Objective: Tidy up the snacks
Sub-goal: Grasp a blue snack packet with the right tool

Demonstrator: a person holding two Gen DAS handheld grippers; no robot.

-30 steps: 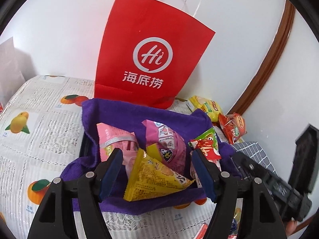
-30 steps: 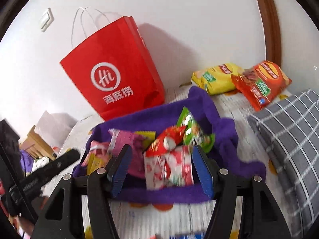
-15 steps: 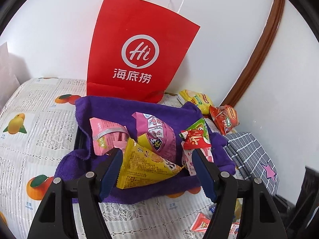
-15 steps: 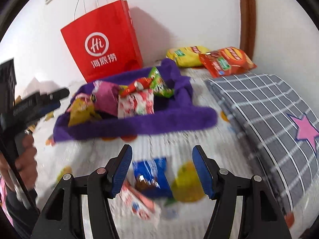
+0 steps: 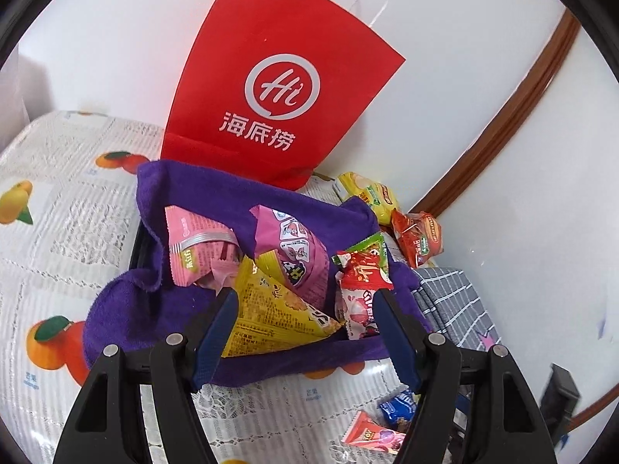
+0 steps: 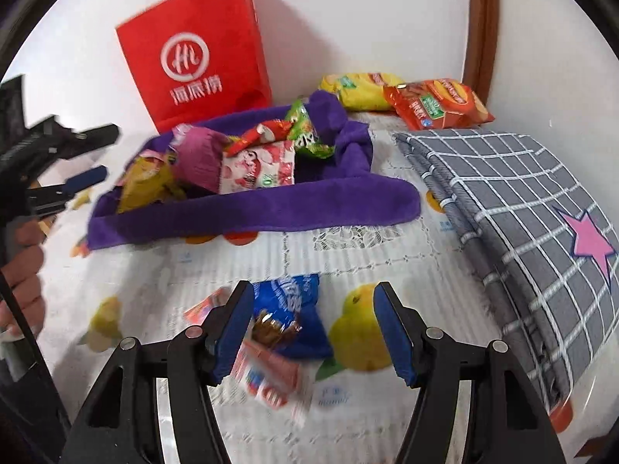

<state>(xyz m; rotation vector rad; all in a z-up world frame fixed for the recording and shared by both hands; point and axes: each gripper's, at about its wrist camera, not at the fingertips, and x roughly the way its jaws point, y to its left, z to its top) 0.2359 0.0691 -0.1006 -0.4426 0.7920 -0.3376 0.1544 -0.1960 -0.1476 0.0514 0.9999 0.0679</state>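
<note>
A purple cloth-lined basket (image 5: 127,309) (image 6: 271,208) holds several snack packs: a yellow pack (image 5: 271,313), pink packs (image 5: 201,247) and a red-and-white pack (image 6: 259,170). My left gripper (image 5: 301,309) is open and empty, its jaws just in front of the basket above the yellow pack. My right gripper (image 6: 313,309) is open and empty, low over a blue snack pack (image 6: 294,309) and a red-pink pack (image 6: 271,371) lying on the tablecloth in front of the basket. These two packs also show in the left wrist view, blue (image 5: 398,410) and red-pink (image 5: 371,433).
A red paper bag (image 5: 271,89) (image 6: 197,50) stands against the wall behind the basket. A yellow chip bag (image 6: 356,89) and an orange-red chip bag (image 6: 437,104) lie at the back right. A folded grey checked cloth (image 6: 522,212) lies on the right.
My right gripper pulled back from the basket and dropped down over the blue and red-pink packs on the table. My left gripper stayed open in front of the basket, shifting slightly.
</note>
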